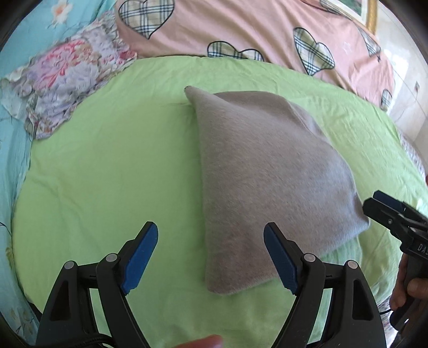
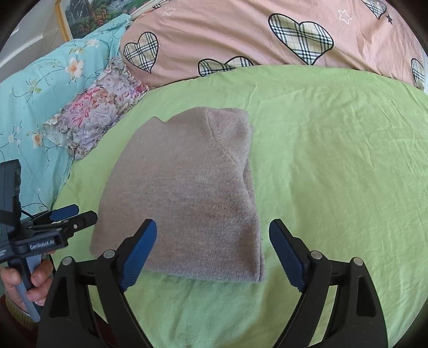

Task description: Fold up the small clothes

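Note:
A grey knitted garment point(image 1: 267, 166) lies folded flat on the light green sheet point(image 1: 107, 166). My left gripper point(image 1: 211, 235) is open just above its near left corner, and the pads touch nothing. At the right edge of this view the right gripper point(image 1: 381, 204) hovers by the garment's near right corner. In the right wrist view the same garment point(image 2: 187, 187) has its near edge between the wide-open fingers of my right gripper point(image 2: 213, 230), which grips nothing. The left gripper point(image 2: 76, 213), held in a hand point(image 2: 29, 281), sits beside the garment's left corner.
A pink quilt with plaid hearts point(image 2: 240, 34) lies along the far side of the sheet. A folded floral cloth point(image 2: 99, 112) rests at the far left on turquoise flowered bedding point(image 2: 40, 88). A framed picture point(image 2: 88, 18) stands behind.

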### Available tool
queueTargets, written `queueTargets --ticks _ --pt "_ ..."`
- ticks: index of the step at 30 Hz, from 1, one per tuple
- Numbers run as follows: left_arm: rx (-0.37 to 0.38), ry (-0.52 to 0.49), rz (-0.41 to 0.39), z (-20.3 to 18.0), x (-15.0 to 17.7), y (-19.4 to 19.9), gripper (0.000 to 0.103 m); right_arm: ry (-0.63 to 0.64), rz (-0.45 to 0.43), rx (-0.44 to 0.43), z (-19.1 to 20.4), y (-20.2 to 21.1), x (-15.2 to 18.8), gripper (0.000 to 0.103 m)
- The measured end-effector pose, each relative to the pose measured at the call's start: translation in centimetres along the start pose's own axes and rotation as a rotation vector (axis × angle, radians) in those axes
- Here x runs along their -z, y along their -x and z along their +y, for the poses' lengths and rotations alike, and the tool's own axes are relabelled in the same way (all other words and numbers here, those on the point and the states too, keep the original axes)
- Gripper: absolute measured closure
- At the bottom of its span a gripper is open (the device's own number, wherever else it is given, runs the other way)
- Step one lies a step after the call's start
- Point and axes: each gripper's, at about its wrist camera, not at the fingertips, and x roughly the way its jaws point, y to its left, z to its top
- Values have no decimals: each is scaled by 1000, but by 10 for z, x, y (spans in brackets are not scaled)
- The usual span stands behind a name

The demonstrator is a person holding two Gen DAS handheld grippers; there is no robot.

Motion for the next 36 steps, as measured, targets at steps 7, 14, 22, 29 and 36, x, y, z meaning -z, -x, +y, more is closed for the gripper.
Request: queueTargets --ticks 7,14,22,29,36 --pt "-46 -48 -14 -10 9 8 18 42 10 4 13 0 8 14" --pt "-82 -67 -14 -11 14 8 17 73 10 9 21 -1 13 11" --pt "-108 -94 -24 -14 15 9 15 115 9 19 31 -2 13 10" --pt "-137 -117 -26 -16 15 7 13 128 10 32 33 -2 14 10" --pt "-140 -128 -19 -15 16 5 12 126 16 31 33 -4 14 9"
